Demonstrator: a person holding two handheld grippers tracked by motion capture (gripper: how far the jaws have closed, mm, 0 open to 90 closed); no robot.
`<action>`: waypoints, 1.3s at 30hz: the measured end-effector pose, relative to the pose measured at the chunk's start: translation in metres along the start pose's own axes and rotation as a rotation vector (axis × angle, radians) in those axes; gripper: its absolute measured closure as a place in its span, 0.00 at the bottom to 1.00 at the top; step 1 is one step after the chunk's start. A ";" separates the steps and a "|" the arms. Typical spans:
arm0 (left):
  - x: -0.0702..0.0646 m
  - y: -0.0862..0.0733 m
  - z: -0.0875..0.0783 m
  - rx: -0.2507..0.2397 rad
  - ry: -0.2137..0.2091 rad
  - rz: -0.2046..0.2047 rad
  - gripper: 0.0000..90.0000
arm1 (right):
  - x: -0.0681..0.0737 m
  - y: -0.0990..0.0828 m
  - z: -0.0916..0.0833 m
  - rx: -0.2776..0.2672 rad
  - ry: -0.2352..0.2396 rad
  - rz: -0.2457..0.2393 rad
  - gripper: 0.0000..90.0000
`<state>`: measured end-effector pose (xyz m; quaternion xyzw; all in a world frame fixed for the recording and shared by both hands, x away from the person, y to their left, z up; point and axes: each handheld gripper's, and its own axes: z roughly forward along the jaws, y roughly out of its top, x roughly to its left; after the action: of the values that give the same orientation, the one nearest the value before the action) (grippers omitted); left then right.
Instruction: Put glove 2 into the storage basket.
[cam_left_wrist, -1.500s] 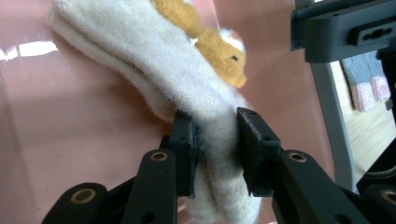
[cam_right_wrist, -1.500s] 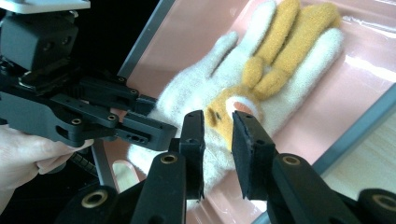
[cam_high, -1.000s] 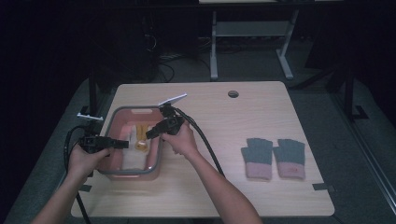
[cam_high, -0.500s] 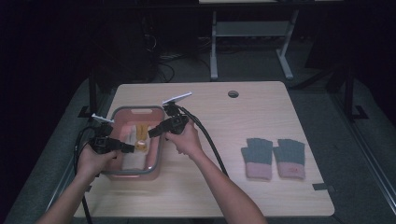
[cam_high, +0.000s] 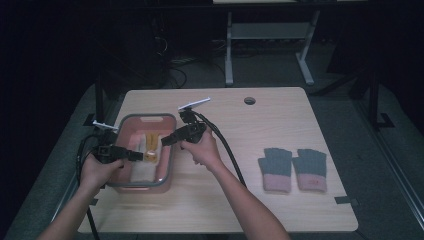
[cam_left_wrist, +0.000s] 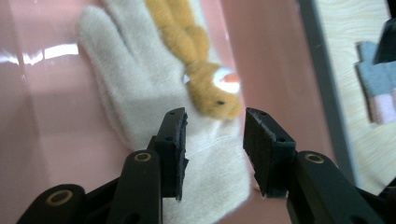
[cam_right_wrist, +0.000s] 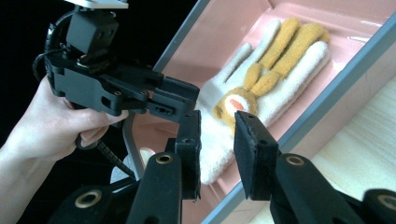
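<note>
Gloves lie stacked in the pink tub (cam_high: 170, 150) at the left of the table (cam_high: 280, 125) — a cream glove (cam_left_wrist: 140, 98) flat on the tub floor, with a yellow glove (cam_left_wrist: 187, 37) resting on top of it. In the left gripper view the yellow one's cuff end bears a small white and orange patch, and its fingers run along the cream glove's fingers. The tub has a grey rim.

The left gripper (cam_high: 134, 155) reaches in over the tub's left wall, held in the person's left hand (cam_high: 97, 172). Its jaws are spread, hovering just above the cream glove's cuff with nothing between them. The right gripper (cam_high: 167, 141) comes from the tub's right side, gripped by the right hand (cam_high: 202, 150), with its tips over the rim. Its jaws are also parted and empty; in its own view they frame the patch on the yellow glove, with the left gripper (cam_right_wrist: 187, 100) close alongside.

Well apart on the right of the table lies a pair of grey gloves (cam_high: 294, 169) with pink cuffs, side by side and flat on the wood.
</note>
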<state>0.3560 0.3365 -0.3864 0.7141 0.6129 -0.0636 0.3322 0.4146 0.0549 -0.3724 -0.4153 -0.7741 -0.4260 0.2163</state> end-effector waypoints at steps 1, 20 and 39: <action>-0.001 0.000 -0.001 -0.004 -0.006 0.002 0.65 | 0.000 0.000 -0.001 0.000 -0.003 -0.001 0.79; -0.024 0.009 -0.016 -0.091 -0.087 0.024 0.55 | -0.011 -0.006 -0.041 -0.039 -0.020 0.002 0.73; -0.053 0.018 -0.014 -0.102 -0.141 0.074 0.49 | -0.018 -0.018 -0.077 -0.082 -0.028 -0.006 0.67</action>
<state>0.3553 0.2995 -0.3424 0.7121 0.5638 -0.0700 0.4125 0.4088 -0.0230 -0.3518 -0.4274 -0.7602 -0.4520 0.1871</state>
